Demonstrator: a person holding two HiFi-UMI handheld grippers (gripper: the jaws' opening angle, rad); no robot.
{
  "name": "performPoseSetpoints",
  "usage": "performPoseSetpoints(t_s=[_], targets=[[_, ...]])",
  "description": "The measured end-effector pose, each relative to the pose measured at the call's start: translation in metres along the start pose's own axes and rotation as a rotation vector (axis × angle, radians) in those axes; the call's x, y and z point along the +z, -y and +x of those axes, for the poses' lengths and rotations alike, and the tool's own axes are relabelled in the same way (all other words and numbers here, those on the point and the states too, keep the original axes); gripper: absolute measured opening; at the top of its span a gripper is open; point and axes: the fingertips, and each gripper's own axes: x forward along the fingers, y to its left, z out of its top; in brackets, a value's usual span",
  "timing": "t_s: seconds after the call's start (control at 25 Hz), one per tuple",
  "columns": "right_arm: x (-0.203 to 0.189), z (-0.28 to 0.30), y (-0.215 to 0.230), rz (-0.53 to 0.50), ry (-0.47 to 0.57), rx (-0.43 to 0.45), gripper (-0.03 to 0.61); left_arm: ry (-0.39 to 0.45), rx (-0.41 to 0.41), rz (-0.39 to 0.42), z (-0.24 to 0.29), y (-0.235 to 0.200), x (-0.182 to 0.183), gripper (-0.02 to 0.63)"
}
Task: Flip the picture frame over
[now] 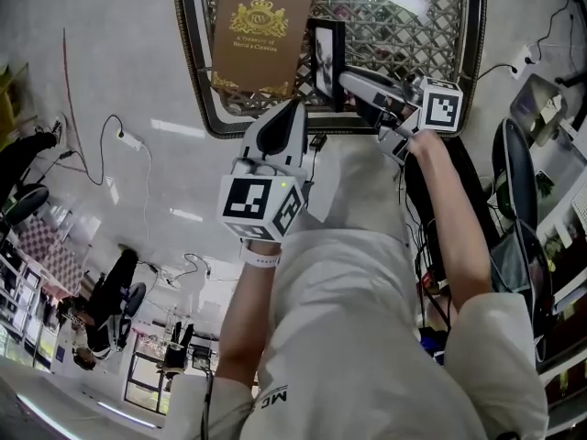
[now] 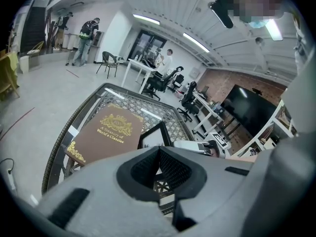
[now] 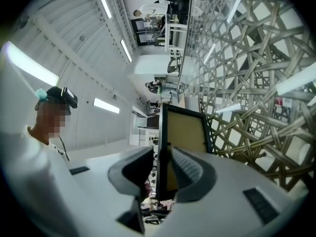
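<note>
A glass-topped table (image 1: 191,71) with a roped rim and a woven metal lattice beneath fills the far end of the scene. A brown, gold-stamped book (image 1: 257,35) lies flat on its glass. The person leans in with both tools. The left gripper (image 1: 295,106) hangs at the near rim with its tongs pressed together on nothing. The right gripper (image 1: 348,82) reaches in level from the side. The picture frame (image 1: 327,58) stands on edge on the glass, just beside the book and close to the near rim. Its black border runs between the right tongs, which sit slightly spread either side of it, and the pads do not appear to be squeezing.

The frame looks light and stiff, a thin moulding round a flat card back, probably with a glazed front that would not take a hard drop onto glass. Its smooth border could slip from a loose pinch. The side rail, gripped midway along its length, looks the safest hold. The free gripper could steady the opposite edge as the frame is lowered face-down.
</note>
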Motion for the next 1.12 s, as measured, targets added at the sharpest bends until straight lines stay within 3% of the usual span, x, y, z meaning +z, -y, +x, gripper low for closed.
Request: performPoseSetpoints(t_s=[0.08,0.24,0.72,1.12], targets=[[0.001,-0.004,-0.001,0.033,0.026,0.025,0.153,-0.003,-0.004,0.003,0.001,0.003,0.000,0.025],[0.005,-0.012,0.004,0.040,0.059,0.011,0.164,-0.007,-0.010,0.012,0.004,0.007,0.002,0.025],[0.007,-0.028,0.029,-0.063,0.057,-0.184,0.236,-0.018,-0.029,0.030,0.010,0.016,0.002,0.025],[0.008,-0.032,0.049,-0.213,0.016,-0.398,0.239,-0.027,-0.038,0.039,0.010,0.016,0.001,0.025]])
